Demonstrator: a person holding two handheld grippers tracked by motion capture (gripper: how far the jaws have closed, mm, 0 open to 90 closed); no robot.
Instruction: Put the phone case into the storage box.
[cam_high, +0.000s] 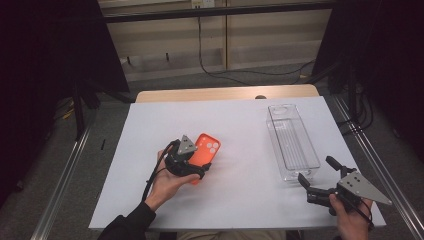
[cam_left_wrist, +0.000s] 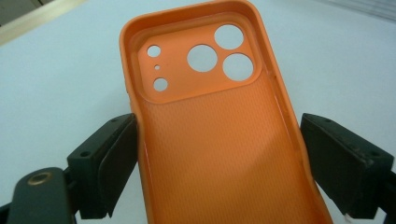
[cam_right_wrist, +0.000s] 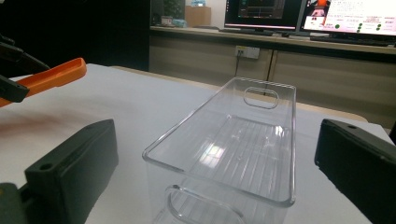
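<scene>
Orange phone case's (cam_left_wrist: 219, 140) lower end beyond the left gripper view's bottom edge.

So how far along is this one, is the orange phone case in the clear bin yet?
Not yet. Done: the left hand-held gripper is shut on the orange phone case, lifted off the white table. In hand: carrying it. Left: placing it in the empty clear bin, which the open right hand-held gripper faces.
</scene>
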